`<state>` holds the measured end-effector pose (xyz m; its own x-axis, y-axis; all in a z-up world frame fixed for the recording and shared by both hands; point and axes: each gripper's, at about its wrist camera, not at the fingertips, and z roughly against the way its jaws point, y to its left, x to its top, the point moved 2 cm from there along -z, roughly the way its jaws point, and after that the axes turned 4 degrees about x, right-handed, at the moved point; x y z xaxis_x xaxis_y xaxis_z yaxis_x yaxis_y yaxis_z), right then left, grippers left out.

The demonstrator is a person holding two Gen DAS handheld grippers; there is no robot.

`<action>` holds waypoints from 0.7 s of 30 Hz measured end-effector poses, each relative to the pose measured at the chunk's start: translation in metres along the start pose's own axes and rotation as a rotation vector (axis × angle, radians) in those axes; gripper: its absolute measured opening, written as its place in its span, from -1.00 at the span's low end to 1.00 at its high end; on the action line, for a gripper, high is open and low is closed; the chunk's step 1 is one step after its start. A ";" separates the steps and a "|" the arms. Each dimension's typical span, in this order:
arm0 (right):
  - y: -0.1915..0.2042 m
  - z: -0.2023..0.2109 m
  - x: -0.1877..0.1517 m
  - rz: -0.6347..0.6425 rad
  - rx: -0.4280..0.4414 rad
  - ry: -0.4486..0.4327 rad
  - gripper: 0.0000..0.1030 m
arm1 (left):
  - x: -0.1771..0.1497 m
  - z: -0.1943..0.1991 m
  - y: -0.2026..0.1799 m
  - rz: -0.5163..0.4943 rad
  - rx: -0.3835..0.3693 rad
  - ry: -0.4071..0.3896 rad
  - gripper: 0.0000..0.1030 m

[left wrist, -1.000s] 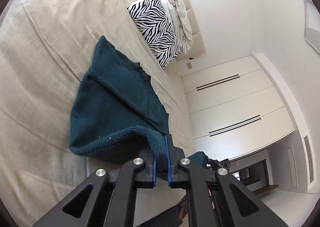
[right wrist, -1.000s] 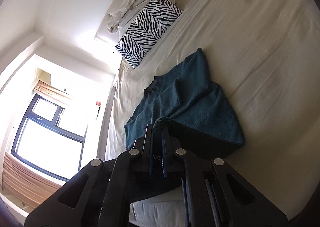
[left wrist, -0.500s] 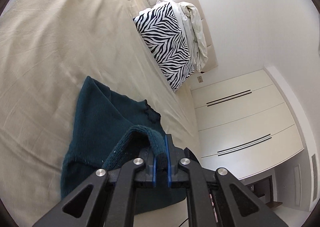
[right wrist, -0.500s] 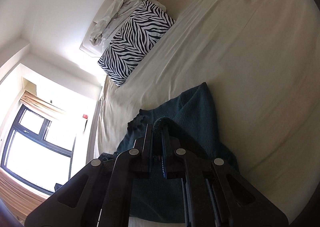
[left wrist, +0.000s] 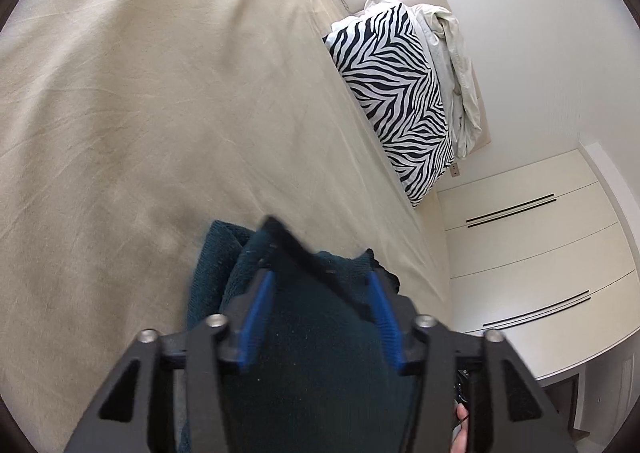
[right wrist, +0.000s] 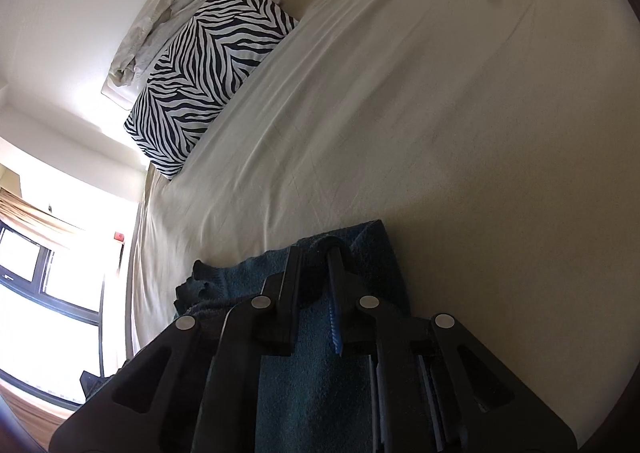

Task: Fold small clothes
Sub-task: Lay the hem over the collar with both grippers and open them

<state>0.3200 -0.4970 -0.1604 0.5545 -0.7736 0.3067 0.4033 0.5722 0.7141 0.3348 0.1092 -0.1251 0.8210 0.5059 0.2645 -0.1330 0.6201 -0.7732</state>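
The dark teal knit garment (left wrist: 312, 353) looks soft, limp and light, apt to sag and bunch, so a folded edge or corner is judged the surest place to hold it. It lies on the bed sheet (left wrist: 160, 113) directly under both tools: the left gripper (left wrist: 320, 305) stands wide open over it, gripping nothing, while the right gripper (right wrist: 316, 289) is parted slightly around a raised fold. Beyond sits a zebra pillow (right wrist: 208, 73).

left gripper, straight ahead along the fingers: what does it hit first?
The left gripper, jaws open, would first meet the teal sweater already lying between its fingers. Past that fold, probably the beige bed sheet; depth is unclear.
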 end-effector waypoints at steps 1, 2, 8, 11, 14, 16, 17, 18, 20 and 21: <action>0.000 0.002 0.000 0.011 0.001 -0.019 -0.36 | -0.001 0.003 0.001 -0.004 0.009 -0.010 0.39; 0.000 0.006 -0.001 0.017 0.000 -0.037 0.02 | -0.004 0.006 0.001 -0.008 0.018 -0.010 0.46; -0.001 0.045 -0.015 0.057 -0.002 -0.069 0.20 | -0.031 0.031 -0.002 -0.081 0.038 -0.029 0.46; 0.001 0.066 -0.039 0.152 -0.039 -0.043 0.20 | -0.052 0.049 -0.004 -0.126 0.045 -0.048 0.46; 0.003 0.083 -0.067 0.254 -0.081 -0.021 0.17 | -0.077 0.064 -0.002 -0.182 0.073 -0.062 0.46; 0.001 0.091 -0.082 0.291 -0.097 -0.005 0.16 | -0.091 0.070 0.001 -0.214 0.096 -0.061 0.46; 0.000 0.095 -0.089 0.299 -0.103 0.000 0.16 | -0.097 0.073 0.002 -0.224 0.103 -0.058 0.46; -0.002 0.100 -0.095 0.303 -0.099 0.000 0.16 | -0.102 0.075 0.004 -0.233 0.109 -0.056 0.46; -0.006 0.107 -0.104 0.306 -0.089 0.004 0.16 | -0.112 0.077 0.008 -0.254 0.130 -0.051 0.46; -0.009 0.110 -0.109 0.306 -0.088 0.009 0.15 | -0.116 0.077 0.011 -0.257 0.141 -0.044 0.46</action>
<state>0.1757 -0.4482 -0.1309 0.6659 -0.5598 0.4932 0.2782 0.7997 0.5321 0.1952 0.1031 -0.1203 0.8136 0.3447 0.4683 -0.0019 0.8069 -0.5906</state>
